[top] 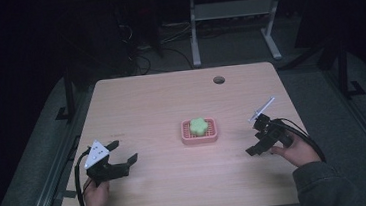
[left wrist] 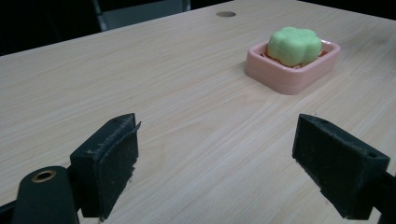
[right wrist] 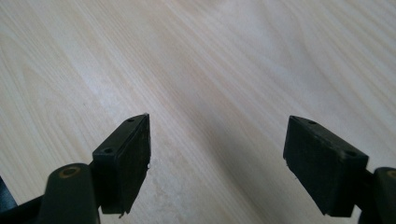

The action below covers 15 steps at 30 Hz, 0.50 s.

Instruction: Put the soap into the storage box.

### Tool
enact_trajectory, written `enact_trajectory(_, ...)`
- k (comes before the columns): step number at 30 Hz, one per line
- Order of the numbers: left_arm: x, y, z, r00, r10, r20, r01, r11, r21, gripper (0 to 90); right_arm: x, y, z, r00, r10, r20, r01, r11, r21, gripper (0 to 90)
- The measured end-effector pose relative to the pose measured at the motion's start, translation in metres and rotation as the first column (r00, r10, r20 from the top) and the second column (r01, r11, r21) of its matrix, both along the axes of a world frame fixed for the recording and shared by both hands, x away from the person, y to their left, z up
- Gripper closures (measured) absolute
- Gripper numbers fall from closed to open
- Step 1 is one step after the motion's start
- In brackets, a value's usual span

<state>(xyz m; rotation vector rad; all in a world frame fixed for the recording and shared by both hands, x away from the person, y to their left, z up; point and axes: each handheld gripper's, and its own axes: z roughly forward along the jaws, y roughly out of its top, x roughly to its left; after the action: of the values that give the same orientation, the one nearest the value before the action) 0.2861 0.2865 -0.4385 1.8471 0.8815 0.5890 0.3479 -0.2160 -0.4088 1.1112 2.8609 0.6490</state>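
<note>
Two tongs, the left (top: 123,153) and the right (top: 256,138), hang agape and empty over the worktop (top: 145,101) either side of the tray (top: 185,133) cradling the green soap (top: 198,126), which probably wants a square, gentle pinch across its lobes.

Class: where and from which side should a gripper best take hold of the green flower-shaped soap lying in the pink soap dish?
Probably from above, closing on the upper sides of the green flower-shaped soap. It stands proud of the pink soap dish, whose rim walls off its lower part. Pads set in two opposite notches between lobes should slip less.
</note>
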Motion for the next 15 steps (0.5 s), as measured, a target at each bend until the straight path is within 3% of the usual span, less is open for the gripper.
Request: enact_trajectory(15, 0.0, -0.002, -0.001, 1.0, -0.002, 0.001, 0.002, 0.9999, 0.014, 14.2, -0.02, -0.016, -0.005, 0.9996, -0.026, 0.014, 0.025, 0.9994, 0.022, 22.7)
